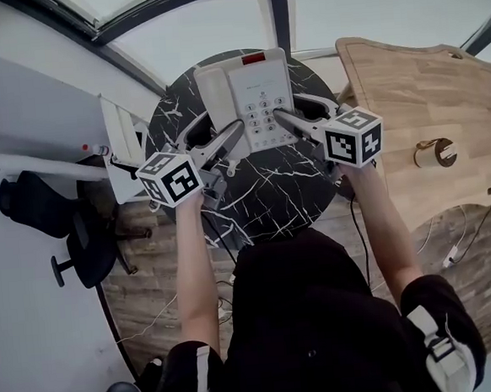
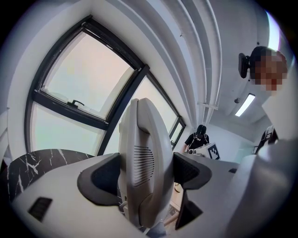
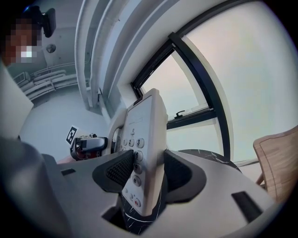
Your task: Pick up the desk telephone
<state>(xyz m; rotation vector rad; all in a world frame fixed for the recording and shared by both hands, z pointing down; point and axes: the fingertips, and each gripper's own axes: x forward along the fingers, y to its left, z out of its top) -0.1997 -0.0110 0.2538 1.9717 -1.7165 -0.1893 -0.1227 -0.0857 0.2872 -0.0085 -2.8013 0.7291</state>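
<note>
Two-sided hold: grips telephone (image 1: 259,97) by handset (image 1: 215,93) side in left tongs (image 1: 227,138), keypad edge in right tongs (image 1: 294,121). Likely light, stiff, slick plastic with a loose handset; best kept level.

The left gripper (image 1: 235,131) and right gripper (image 1: 280,115) have pale grey moulded shells with long tapering fingers. Each carries a white cube (image 1: 170,178) printed with black square markers, at 9 and 2 o'clock in the head view. The jaws are lined with black ribbed pads (image 2: 100,179), and each shell has a small dark rectangular slot (image 3: 245,201). The person wears a black short-sleeved top (image 1: 305,313). Grey-white buckled straps (image 1: 440,351) sit at 5 and 7 o'clock.
</note>
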